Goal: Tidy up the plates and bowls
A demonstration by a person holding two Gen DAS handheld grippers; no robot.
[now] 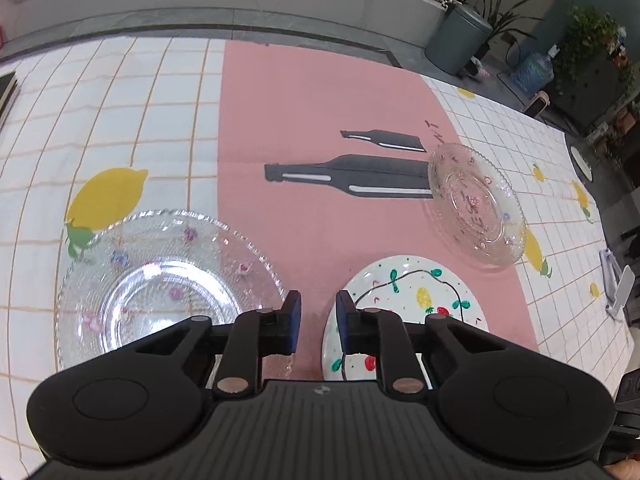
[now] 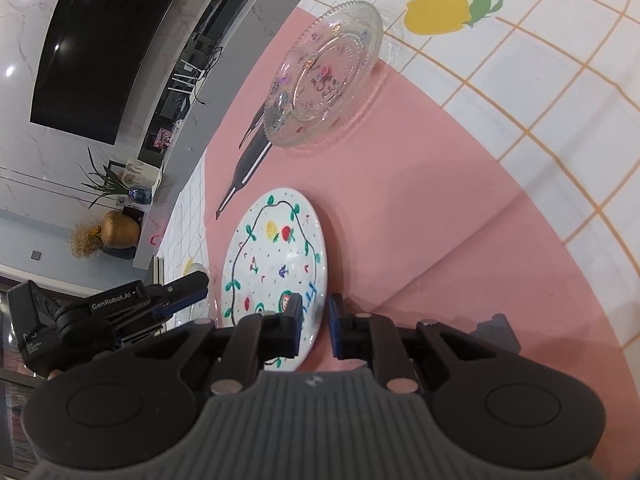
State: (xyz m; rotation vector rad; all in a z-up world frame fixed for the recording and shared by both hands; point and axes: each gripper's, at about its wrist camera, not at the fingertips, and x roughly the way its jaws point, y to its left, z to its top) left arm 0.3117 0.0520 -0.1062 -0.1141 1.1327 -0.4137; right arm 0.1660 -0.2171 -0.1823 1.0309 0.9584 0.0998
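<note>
A large clear glass plate (image 1: 160, 280) lies at the left on the tablecloth. My left gripper (image 1: 318, 304) hangs over its right rim, with the left pad above the glass. Its jaws stand narrowly apart and only pink cloth shows between them. To the right lies a white plate painted with fruit (image 1: 412, 300). A smaller glass plate (image 1: 476, 204) sits beyond it. In the right wrist view my right gripper (image 2: 316, 308) is shut on the near rim of the white plate (image 2: 276, 248), one pad over it and one outside. The left gripper (image 2: 188, 292) shows at the left, and the smaller glass plate (image 2: 324, 76) lies further off.
The cloth (image 1: 312, 100) is pink in the middle, with white checks and lemons at the sides. Another white dish (image 1: 581, 162) sits at the far right edge, and a white stand (image 1: 618, 284) is nearer. A grey bin (image 1: 456, 40) stands beyond the table.
</note>
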